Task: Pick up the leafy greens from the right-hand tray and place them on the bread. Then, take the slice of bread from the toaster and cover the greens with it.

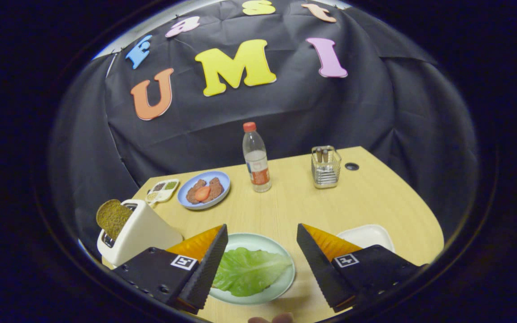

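Fingers (262, 231) spread wide, holding nothing, over pale green round plate (281, 287) with flat green lettuce leaf (247, 270) between them. White empty tray (368, 235) beside right finger. Brown bread slice (112, 217) upright in white toaster (139, 233), on light wooden worktop (294, 206).

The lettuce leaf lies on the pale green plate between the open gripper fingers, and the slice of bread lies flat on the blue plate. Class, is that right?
Not quite. The gripper view shows the lettuce leaf on the pale green plate between the open gripper fingers, but the slice of bread stands in the toaster, not on the blue plate.
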`<state>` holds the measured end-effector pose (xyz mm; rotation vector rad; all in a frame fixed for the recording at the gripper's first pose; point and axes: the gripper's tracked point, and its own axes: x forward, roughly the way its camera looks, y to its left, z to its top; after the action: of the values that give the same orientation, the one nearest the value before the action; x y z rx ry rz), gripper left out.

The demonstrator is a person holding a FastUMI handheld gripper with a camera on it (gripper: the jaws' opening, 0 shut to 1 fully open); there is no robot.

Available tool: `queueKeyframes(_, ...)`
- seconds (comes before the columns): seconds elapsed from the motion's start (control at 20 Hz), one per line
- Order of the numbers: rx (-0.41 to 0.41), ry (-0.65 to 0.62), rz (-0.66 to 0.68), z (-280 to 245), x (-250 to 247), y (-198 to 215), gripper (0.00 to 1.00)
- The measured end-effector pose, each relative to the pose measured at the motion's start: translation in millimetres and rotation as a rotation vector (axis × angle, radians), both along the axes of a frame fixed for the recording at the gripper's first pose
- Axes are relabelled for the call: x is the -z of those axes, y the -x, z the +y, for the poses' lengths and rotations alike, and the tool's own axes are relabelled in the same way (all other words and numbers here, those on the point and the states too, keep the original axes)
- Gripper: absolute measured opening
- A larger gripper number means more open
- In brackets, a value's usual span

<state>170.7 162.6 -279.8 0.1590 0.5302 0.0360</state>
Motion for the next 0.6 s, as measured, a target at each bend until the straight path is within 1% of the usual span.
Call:
queueKeyframes(0.15,0.033,0.055,-0.059,-6,-41,9,0.96)
queueKeyframes(0.25,0.03,0.076,-0.096,5,-70,19,0.96)
queueKeyframes(0.45,0.001,0.119,-0.194,48,-124,40,0.96)
queueKeyframes(0.6,-0.036,0.08,-0.227,100,-143,54,0.96)
